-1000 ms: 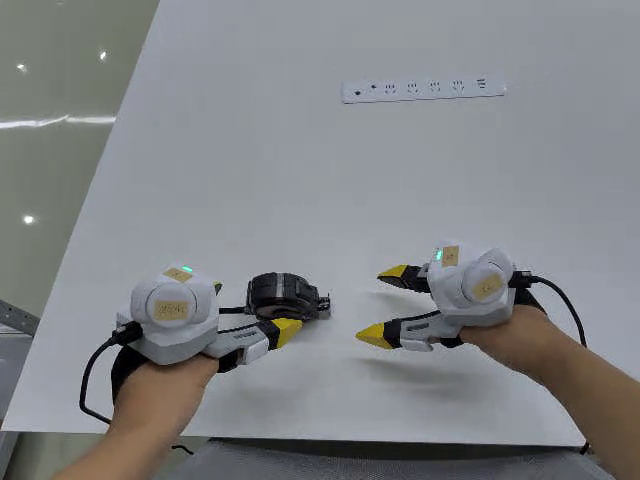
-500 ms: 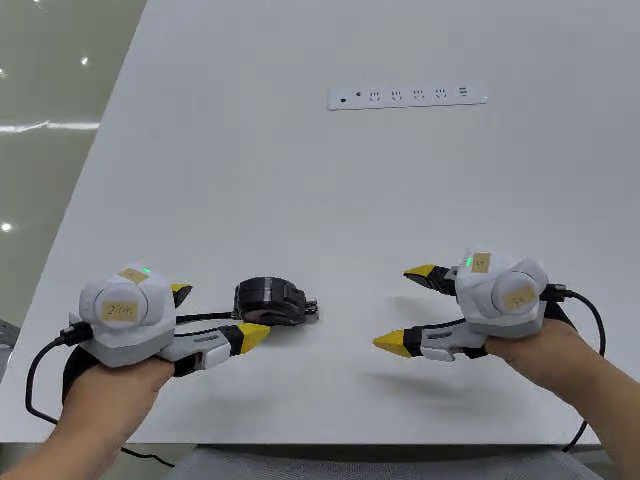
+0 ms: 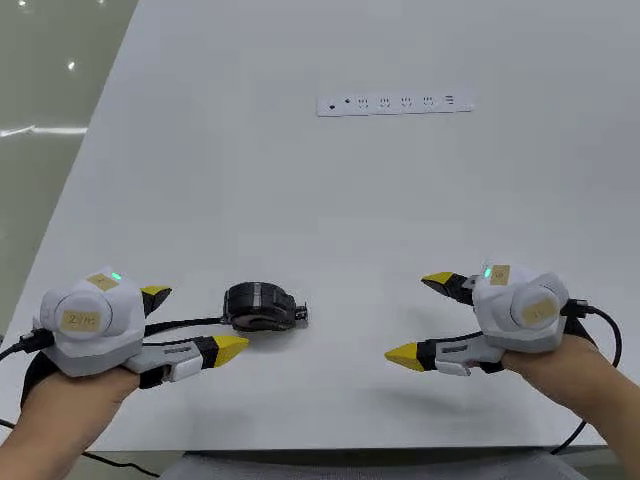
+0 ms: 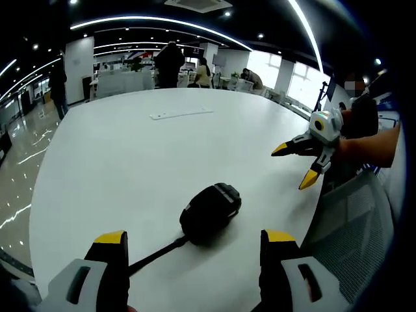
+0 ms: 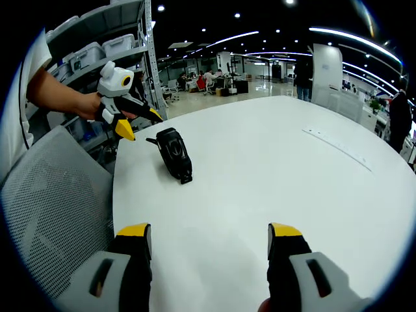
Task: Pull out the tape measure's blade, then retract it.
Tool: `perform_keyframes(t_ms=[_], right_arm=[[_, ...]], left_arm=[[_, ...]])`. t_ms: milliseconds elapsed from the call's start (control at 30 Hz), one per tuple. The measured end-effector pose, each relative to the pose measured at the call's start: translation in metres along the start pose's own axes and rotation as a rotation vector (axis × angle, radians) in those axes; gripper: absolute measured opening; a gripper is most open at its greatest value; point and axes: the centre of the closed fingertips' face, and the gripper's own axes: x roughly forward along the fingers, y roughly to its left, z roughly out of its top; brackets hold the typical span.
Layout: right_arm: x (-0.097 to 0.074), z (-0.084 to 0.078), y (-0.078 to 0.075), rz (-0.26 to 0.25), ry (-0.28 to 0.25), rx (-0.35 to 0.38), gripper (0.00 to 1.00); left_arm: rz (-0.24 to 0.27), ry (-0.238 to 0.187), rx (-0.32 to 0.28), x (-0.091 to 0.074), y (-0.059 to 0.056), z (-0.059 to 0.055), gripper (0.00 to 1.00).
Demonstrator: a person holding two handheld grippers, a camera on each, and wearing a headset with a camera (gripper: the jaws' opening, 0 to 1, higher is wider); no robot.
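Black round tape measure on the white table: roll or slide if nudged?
The black round tape measure seems to lie on its flat side, so rolling looks unlikely; it would probably slide on the smooth white table. Its thin black strap looks floppy and may drag.

I am working at a wide white worktop [image 3: 300,190], a power strip [image 3: 395,103] lying far ahead of my right tool [image 3: 418,318]. Glossy floor [image 3: 40,150] is gleaming left of my left tool [image 3: 193,320], shelving [image 5: 97,39] standing behind it, ceiling light strips [image 4: 149,18] glowing overhead.

matt black plastic tape measure [image 3: 258,305] on a smooth white table [image 3: 300,190].
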Motion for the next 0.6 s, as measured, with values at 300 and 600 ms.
perform_keyframes(t_ms=[300,600], right_arm=[[-0.017,-0.009,0.001,-0.017,0.018,0.026,0.80],[-0.033,-0.021,0.000,-0.035,0.033,0.053,0.87]], left_arm=[[-0.027,0.001,0.032,-0.011,-0.006,-0.004,0.83],[-0.056,0.018,0.066,-0.015,-0.011,-0.012,0.89]])
